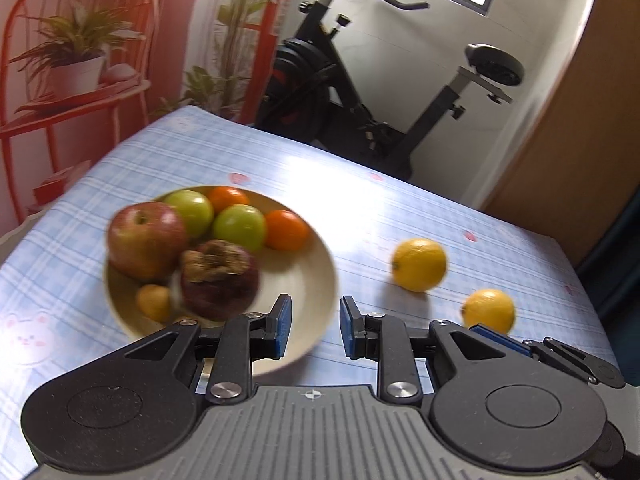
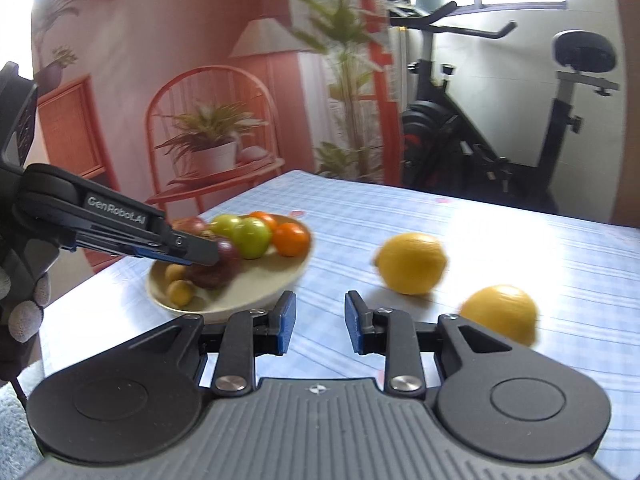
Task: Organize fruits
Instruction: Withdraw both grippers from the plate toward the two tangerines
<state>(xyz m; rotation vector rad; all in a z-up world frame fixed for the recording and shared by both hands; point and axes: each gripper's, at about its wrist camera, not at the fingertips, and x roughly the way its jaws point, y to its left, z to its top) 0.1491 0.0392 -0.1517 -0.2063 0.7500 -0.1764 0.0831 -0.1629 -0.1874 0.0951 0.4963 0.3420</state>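
Plate [image 1: 316, 264]: lying at nine o'clock of the left wrist view, a shallow cream dish, smooth and glazed-looking, sitting flat on the surface [image 1: 400, 208]
Fruit on the plate: a red apple [image 1: 146, 240], two green apples [image 1: 239, 227], two tangerines [image 1: 286, 230], a dark mangosteen-like fruit [image 1: 218, 280] with a dry brown crown, and small yellowish fruits [image 1: 154, 302] at the near rim, all touching one another
Left tongs [image 1: 315, 330]: showing only a narrow gap between the blue pads, nearly closed and holding nothing, hanging over the plate's near right rim
Right tongs [image 2: 321, 322]: likewise nearly closed and empty, hanging over bare cloth between the plate and the lemons
Far lemon [image 1: 419, 265]: lying loose on the surface at two o'clock of the left tongs, well apart from the plate
Near lemon [image 1: 489, 310]: lying at three o'clock, just beside the right tongs' tip
Handling, judged: the lemons are looking firm, moderately heavy, with a pebbled waxy rind; being oval they are likely rolling if nudged, so the pads are best closing across the fat middle, not the pointed ends
Surface cover: a pale blue checked cloth, glossy and glaring in the light, probably slick under round fruit
Task, judged: two lemons are remaining outside the plate, which is offering free room on its right side
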